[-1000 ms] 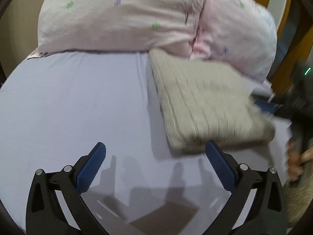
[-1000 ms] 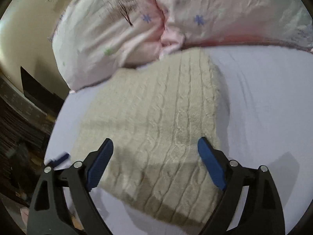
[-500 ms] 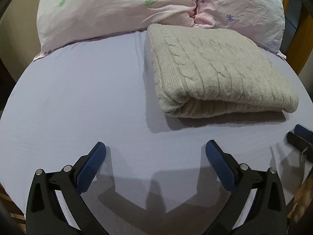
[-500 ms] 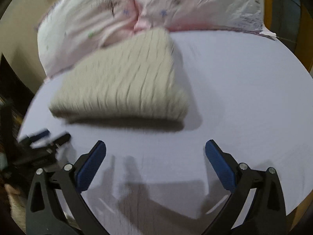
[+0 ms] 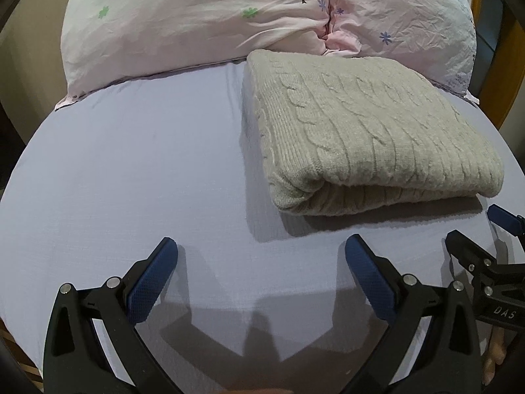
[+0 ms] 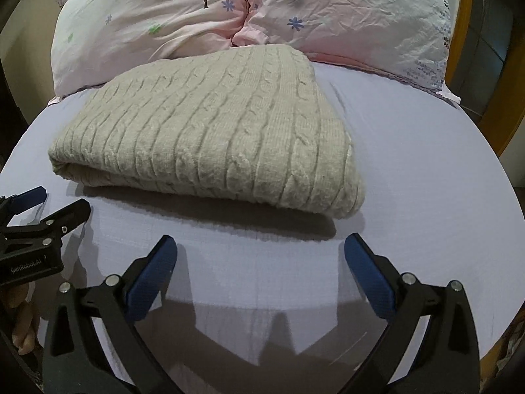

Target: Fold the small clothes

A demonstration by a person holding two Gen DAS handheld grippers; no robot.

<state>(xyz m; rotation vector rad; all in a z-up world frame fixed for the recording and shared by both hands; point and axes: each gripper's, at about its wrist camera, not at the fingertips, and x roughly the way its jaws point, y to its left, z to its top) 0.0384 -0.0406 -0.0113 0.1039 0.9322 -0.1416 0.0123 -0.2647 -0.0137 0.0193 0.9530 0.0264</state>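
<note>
A beige cable-knit sweater point(image 5: 361, 138) lies folded into a thick rectangle on the lavender bed sheet point(image 5: 131, 170), its far edge against the pillows. It also shows in the right wrist view point(image 6: 213, 131). My left gripper point(image 5: 261, 256) is open and empty, held over the sheet in front of the sweater's left corner. My right gripper point(image 6: 261, 256) is open and empty, in front of the sweater's near fold. Each gripper shows at the edge of the other's view: the right gripper point(image 5: 475, 233) and the left gripper point(image 6: 55, 203).
Two pale pink pillows with small flower prints point(image 5: 203, 19) point(image 5: 403, 23) lie side by side at the head of the bed. A wooden bed frame point(image 5: 512, 52) rises at the right. The sheet point(image 6: 443, 170) spreads around the sweater.
Both grippers have drawn back from the sweater toward the foot of the bed. The sweater now lies still and folded, with both grippers open in front of it.
</note>
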